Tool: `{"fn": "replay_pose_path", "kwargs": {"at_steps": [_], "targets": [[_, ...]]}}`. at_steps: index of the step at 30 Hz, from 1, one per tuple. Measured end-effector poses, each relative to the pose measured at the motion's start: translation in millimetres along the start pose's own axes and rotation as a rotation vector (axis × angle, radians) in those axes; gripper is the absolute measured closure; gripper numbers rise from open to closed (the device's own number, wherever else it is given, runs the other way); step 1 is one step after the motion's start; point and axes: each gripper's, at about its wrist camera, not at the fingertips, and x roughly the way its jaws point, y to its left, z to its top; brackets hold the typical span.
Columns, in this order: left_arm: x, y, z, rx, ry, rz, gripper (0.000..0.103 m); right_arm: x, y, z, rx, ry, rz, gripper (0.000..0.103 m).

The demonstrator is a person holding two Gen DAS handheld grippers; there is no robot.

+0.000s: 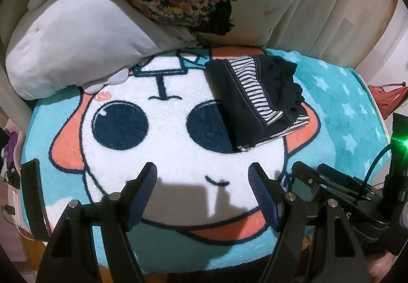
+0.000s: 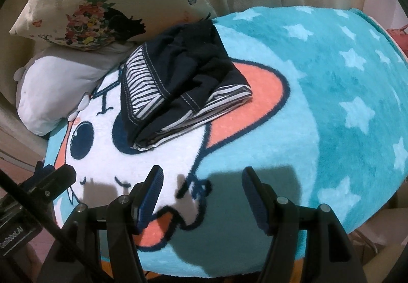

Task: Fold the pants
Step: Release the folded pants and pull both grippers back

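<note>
We judge the folding itself to be done or nearly so: the pants lie as a compact, layered bundle on the far right part of the plush mat, partly covering one of the cartoon face's dark eyes, and neither tool touches them. Our left hand-held gripper hangs over the near edge of the mat with its jaws spread wide and nothing between them; our right hand-held gripper is likewise wide apart and empty. If anything is left, it would be to reach forward and flatten the bunched top layer. The pants are soft dark navy knit with pale contrast stitching and a striped lining showing at the edges. The mat is fluffy pile, teal with pale stars.
</note>
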Motion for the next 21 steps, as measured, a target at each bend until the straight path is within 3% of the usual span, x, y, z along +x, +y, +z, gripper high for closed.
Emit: {"fn": "replay_pose_path", "kwargs": {"at_steps": [21], "targets": [[41, -47, 17, -0.074, 0.104, 0.018, 0.03, 18, -58, 40, -0.027, 0.068, 0.029, 0.033]]}}
